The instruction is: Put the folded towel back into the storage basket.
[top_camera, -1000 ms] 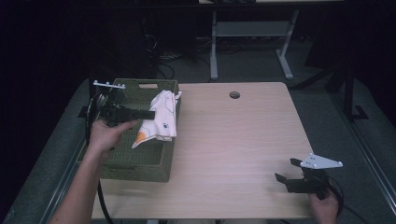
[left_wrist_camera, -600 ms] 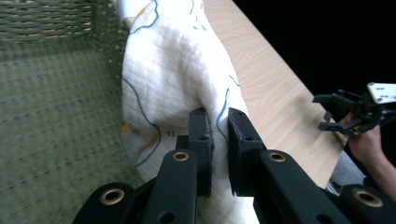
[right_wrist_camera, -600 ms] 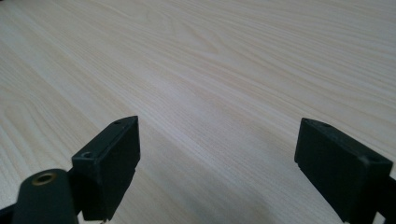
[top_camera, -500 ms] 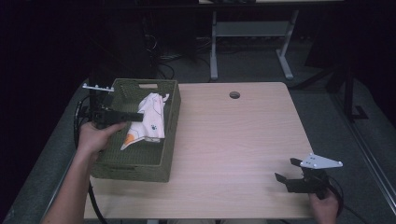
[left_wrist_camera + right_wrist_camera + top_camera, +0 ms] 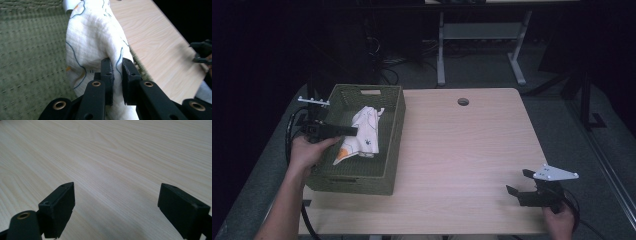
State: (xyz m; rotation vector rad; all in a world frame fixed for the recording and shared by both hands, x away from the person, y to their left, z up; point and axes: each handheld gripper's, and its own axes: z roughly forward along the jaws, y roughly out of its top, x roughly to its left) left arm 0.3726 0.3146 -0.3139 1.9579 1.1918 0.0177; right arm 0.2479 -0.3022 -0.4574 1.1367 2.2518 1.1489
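Left gripper (image 5: pixel 116 72) pinches the cloth (image 5: pixel 95 42) over the basket (image 5: pixel 389 125), release next; right gripper (image 5: pixel 116 212) rests wide open, empty

Probably a lab: bare test table (image 5: pixel 472 150), dark room, floor cables (image 5: pixel 407 75).

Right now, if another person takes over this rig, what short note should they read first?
Left gripper: shut on the white cloth, holding it over the inside of the green basket.
Right gripper: open, holding nothing, low over the bare table near its front right corner.
Done: cloth is gripped and lowered into the basket.
Left: probably open the left jaws so the cloth rests in the basket, then pull the gripper out. I cannot tell whether the cloth already touches the basket floor.
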